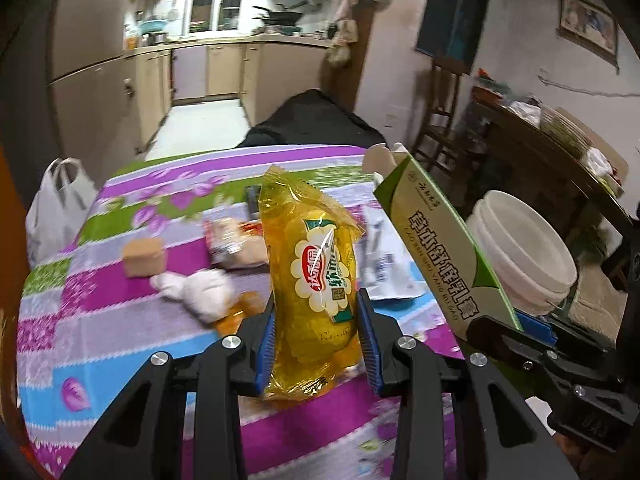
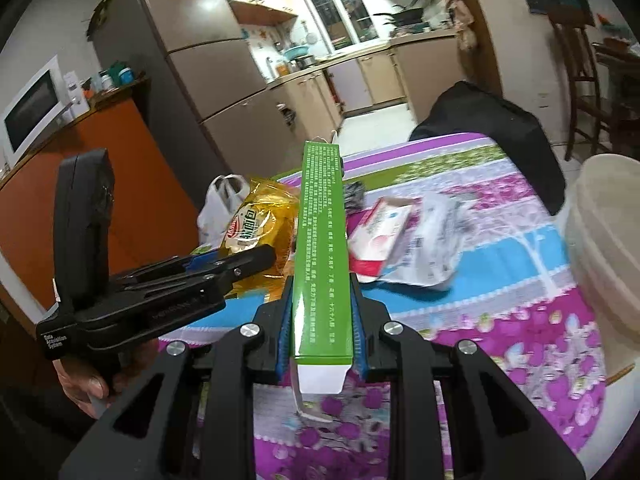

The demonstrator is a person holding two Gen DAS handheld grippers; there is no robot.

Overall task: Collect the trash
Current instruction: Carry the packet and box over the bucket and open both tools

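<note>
My left gripper is shut on a yellow snack wrapper, held upright above the flowered tablecloth. My right gripper is shut on a long green and white carton that points away from the camera. In the left wrist view that carton slants up at the right, with the right gripper under it. The right wrist view shows the left gripper and the yellow wrapper at the left, with a hand below.
On the cloth lie a crumpled white tissue, a small brown box, a bread packet, a red and white carton and a printed mailer bag. A white bucket stands at the right. A white plastic bag hangs at the left.
</note>
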